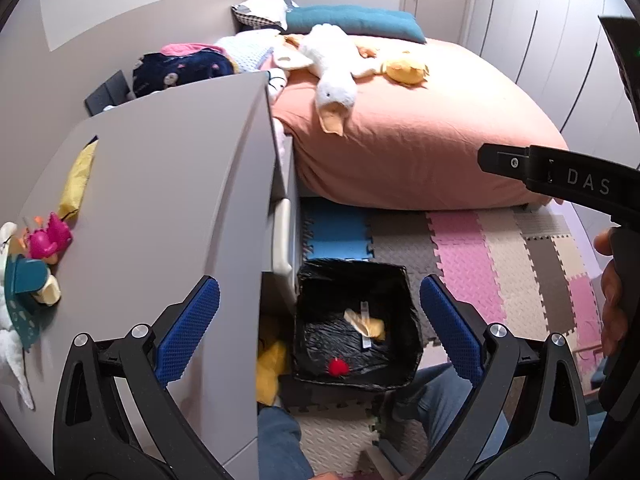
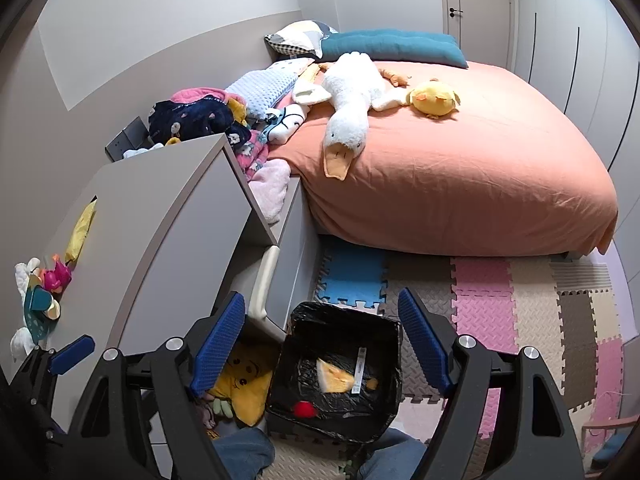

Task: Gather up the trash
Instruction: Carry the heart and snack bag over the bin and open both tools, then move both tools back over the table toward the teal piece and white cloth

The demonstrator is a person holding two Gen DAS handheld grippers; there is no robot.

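Trash bin, black bag lining, stands on the foam mat beside the dresser; inside lie a yellow wrapper, white strip and red scrap. Remaining candidate: yellow wrapper on the dresser top (likely light, crinkly, soft; pinch mid-body). Left gripper and right gripper both spread wide, empty, above the bin.

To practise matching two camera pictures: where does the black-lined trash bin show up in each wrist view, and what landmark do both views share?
Left wrist view: the trash bin sits low and centre, between the open left gripper fingers.
Right wrist view: the trash bin sits at bottom centre, between the open right gripper fingers.
Shared landmark: the white goose toy on the orange bed.
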